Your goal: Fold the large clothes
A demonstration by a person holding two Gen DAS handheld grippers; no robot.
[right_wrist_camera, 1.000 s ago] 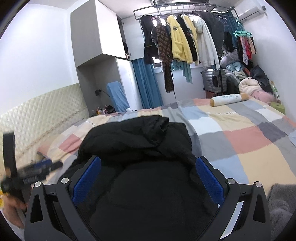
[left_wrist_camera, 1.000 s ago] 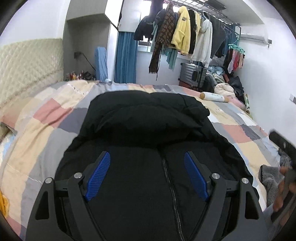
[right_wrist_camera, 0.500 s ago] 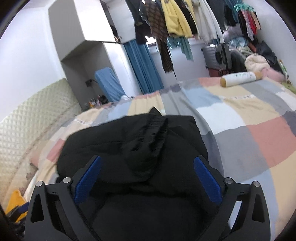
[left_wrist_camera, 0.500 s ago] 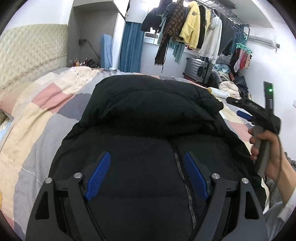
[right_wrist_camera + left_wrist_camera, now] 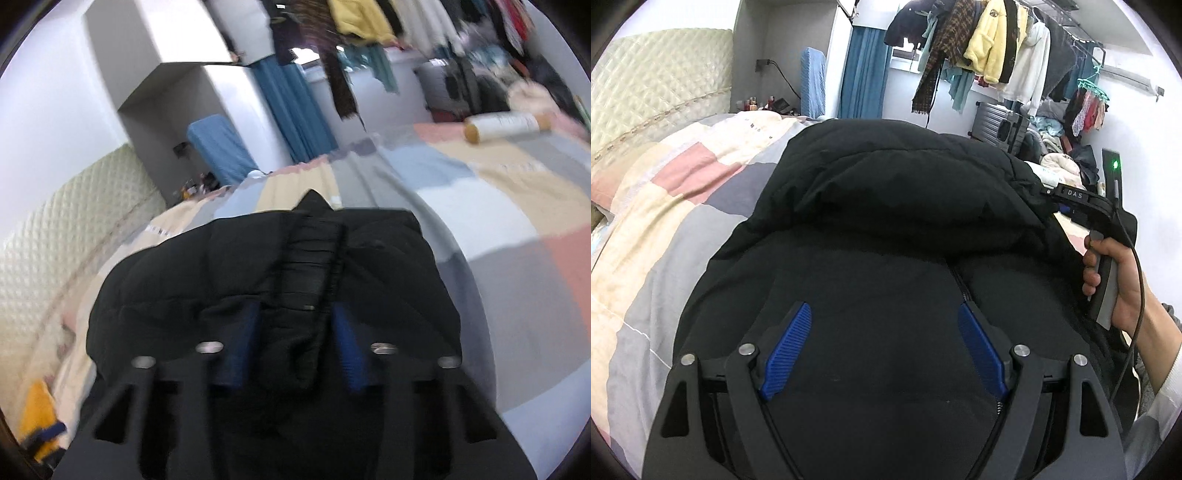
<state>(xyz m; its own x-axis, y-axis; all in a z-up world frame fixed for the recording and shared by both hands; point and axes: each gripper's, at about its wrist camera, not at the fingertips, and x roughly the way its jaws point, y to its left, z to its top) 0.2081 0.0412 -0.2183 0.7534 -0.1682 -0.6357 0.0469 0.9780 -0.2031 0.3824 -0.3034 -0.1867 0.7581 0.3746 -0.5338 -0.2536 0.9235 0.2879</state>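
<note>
A black puffer jacket (image 5: 886,229) is lying spread across the patchwork bedspread (image 5: 665,206), front side up with its zip (image 5: 964,295) running down the middle and a padded sleeve or upper part already lying folded across the chest. The step in hand looks like gathering the jacket's right side for the next fold. The right gripper (image 5: 295,332) has just been closing, and its blue pads (image 5: 347,350) are now sitting narrowly apart with a bunched ridge of black fabric, seemingly a ribbed cuff (image 5: 314,258), between them; the picture is blurred, but the pads appear to be pinching that fabric. In the left wrist view the same tool is showing at the jacket's far edge, held in the person's hand (image 5: 1115,280). The left gripper (image 5: 882,339) is hovering over the jacket's lower front with its fingers spread wide and nothing between them, not visibly touching the cloth. The next move probably calls for the left fingers to be settling onto and closing over a matching edge or hem, so both grips can be lifting and carrying the fabric over evenly, keeping the bulky padding from sliding out of the pinch
</note>
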